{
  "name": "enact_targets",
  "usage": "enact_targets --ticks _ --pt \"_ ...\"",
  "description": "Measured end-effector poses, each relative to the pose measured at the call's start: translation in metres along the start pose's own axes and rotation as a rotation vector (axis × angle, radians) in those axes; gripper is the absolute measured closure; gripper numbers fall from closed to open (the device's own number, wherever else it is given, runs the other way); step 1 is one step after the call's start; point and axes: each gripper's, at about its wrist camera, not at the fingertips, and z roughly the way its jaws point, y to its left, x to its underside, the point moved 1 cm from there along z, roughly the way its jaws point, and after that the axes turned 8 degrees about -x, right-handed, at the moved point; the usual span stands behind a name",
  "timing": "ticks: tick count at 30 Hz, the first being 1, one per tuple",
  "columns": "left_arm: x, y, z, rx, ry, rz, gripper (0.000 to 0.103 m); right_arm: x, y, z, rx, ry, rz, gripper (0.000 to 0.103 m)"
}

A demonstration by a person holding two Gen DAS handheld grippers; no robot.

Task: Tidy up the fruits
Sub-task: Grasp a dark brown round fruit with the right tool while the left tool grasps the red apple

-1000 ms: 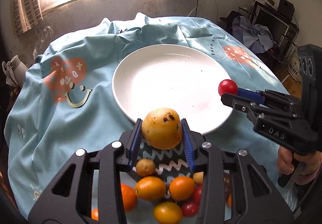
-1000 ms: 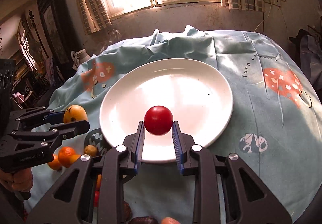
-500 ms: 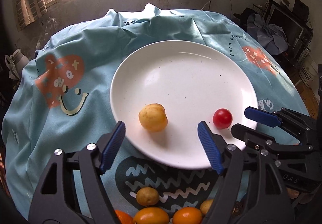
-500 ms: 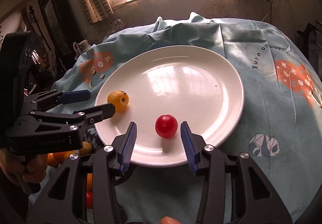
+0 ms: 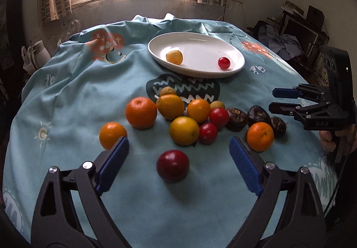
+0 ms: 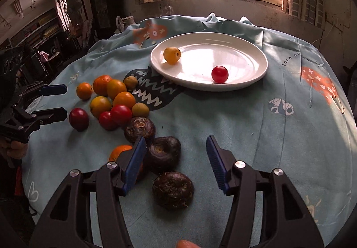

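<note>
A white plate (image 5: 232,70) (image 6: 256,79) at the far middle holds a yellow fruit (image 5: 174,57) (image 6: 172,55) and a small red tomato (image 5: 223,63) (image 6: 219,74). Nearer lies a loose pile of oranges (image 5: 141,112) (image 6: 102,84), yellow fruits, red tomatoes (image 5: 219,116) and dark brown fruits (image 6: 173,190). My left gripper (image 5: 178,158) is open and empty; a dark red fruit (image 5: 173,165) (image 6: 79,119) lies on the cloth between its fingers. My right gripper (image 6: 176,154) is open and empty above the dark brown fruits; it also shows in the left wrist view (image 5: 273,100).
A light blue printed cloth (image 5: 73,96) covers the round table. A window and wall stand behind. Clutter and furniture stand past the table's right edge (image 5: 296,36) and left edge (image 6: 44,47).
Both grippers let go of their fruits on the plate, opened, and pulled back toward the near side. The yellow fruit and red tomato now rest on the plate.
</note>
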Motion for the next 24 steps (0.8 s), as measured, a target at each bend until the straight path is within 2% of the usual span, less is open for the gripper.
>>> enact_targets --ticks 2,6,8,14,22,24 --pt "0.017 0.002 -0.003 0.017 0.017 -0.016 0.010 0.003 0.002 -0.002 -0.013 0.011 -0.016 0.046" --pt "0.035 -0.003 0.000 -0.001 0.034 0.010 0.010 0.011 0.005 -0.007 -0.024 0.033 -0.048 0.046" --pt "0.036 -0.004 -0.002 -0.007 0.024 0.012 0.010 0.016 0.004 -0.009 -0.032 0.040 -0.049 0.046" --pt "0.033 -0.001 0.003 -0.001 0.043 -0.014 0.010 0.033 0.000 0.000 0.011 0.106 -0.032 0.046" --pt "0.032 -0.001 0.009 -0.036 0.069 -0.017 0.010 0.037 0.005 0.006 0.034 0.129 -0.065 0.046" --pt "0.032 -0.001 0.010 -0.042 0.075 -0.023 0.010 0.037 0.006 0.008 0.051 0.136 -0.073 0.053"
